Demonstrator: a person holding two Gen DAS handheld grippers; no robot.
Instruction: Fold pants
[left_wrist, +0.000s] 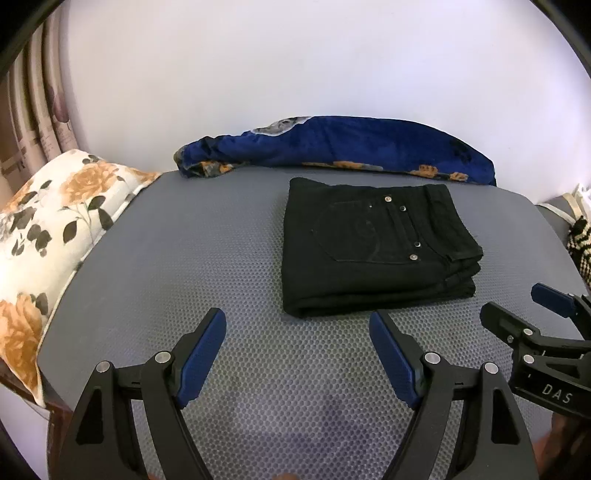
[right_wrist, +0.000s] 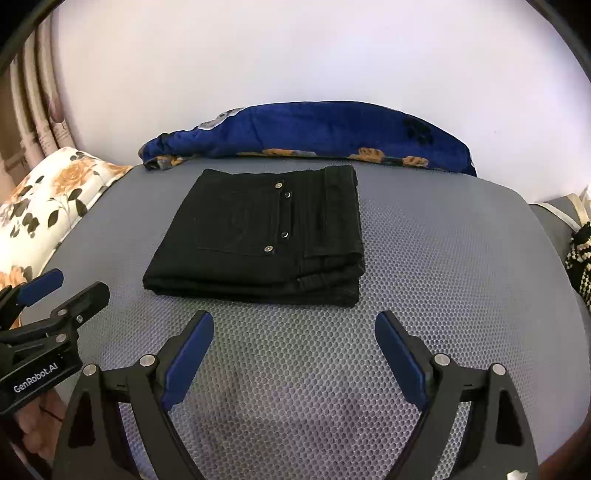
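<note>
Pants (left_wrist: 376, 251) lie folded on mat (left_wrist: 184, 258), both tongs empty.

One pair of black denim pants (left_wrist: 376, 251), folded into a flat rectangular stack, lies at the frame centre on one grey honeycomb-textured surface (left_wrist: 184, 258). Four round metal rivets show on the pants' pocket. One dark blue blanket with orange flowers (left_wrist: 332, 151) is bunched along the upper middle. One white pillow with orange roses and dark leaves (left_wrist: 55, 229) sits at the left edge. Two black tongs with blue pads appear: the left tongs (left_wrist: 297, 347) and the right tongs (right_wrist: 293, 350), each with two fingers spread apart.
</note>
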